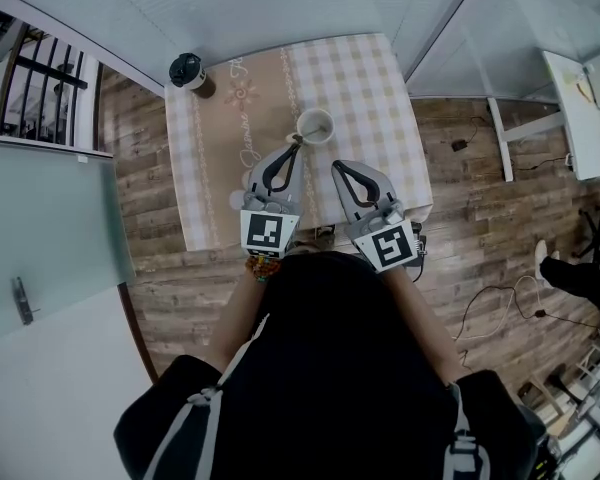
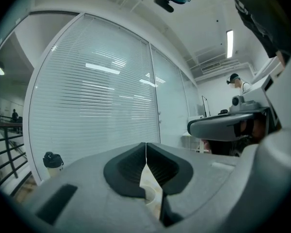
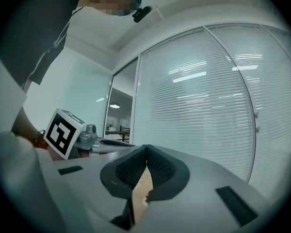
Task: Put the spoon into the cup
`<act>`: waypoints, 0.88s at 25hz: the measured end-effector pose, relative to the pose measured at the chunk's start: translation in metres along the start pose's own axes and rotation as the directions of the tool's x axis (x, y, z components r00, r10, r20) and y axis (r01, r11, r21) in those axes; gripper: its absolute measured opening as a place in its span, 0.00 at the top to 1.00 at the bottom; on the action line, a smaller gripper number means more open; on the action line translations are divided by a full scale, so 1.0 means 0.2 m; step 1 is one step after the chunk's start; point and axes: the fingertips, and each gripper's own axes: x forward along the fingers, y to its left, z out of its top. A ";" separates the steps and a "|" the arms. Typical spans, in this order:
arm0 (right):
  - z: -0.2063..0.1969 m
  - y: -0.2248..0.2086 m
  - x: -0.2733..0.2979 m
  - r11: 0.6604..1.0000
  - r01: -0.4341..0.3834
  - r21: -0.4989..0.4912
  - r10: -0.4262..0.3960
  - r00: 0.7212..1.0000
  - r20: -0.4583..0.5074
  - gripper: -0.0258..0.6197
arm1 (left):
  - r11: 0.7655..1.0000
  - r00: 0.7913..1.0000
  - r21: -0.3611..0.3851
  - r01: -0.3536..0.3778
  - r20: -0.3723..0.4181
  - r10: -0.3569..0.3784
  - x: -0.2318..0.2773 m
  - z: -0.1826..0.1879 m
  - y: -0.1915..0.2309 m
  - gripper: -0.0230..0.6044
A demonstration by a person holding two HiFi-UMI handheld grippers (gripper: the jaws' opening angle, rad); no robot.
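Observation:
The white cup [image 1: 315, 125] stands on the checked tablecloth [image 1: 365, 78] in the head view. My left gripper [image 1: 297, 144] points at the cup, its tip right at the near rim. In the left gripper view its jaws [image 2: 146, 147] meet with nothing showing between them, and a pale curved rim, probably the cup, shows below the tips. A thin dark sliver bridges the tip and the cup's rim in the head view; I cannot tell whether it is the spoon. My right gripper [image 1: 335, 165] is shut and empty, just right of the left one and short of the cup; its jaws [image 3: 146, 149] touch.
A dark-lidded flask [image 1: 187, 70] stands at the table's far left corner, also in the left gripper view [image 2: 53, 160]. A small white object [image 1: 236, 200] lies left of the left gripper. A window wall with blinds runs behind the table. Cables lie on the wooden floor at the right.

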 end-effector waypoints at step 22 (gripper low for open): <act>-0.04 -0.01 0.06 0.999 -0.039 -0.005 0.039 0.999 -0.015 0.95 | 0.999 0.998 -0.030 -0.016 -0.068 0.014 0.06 -0.15 0.09 0.93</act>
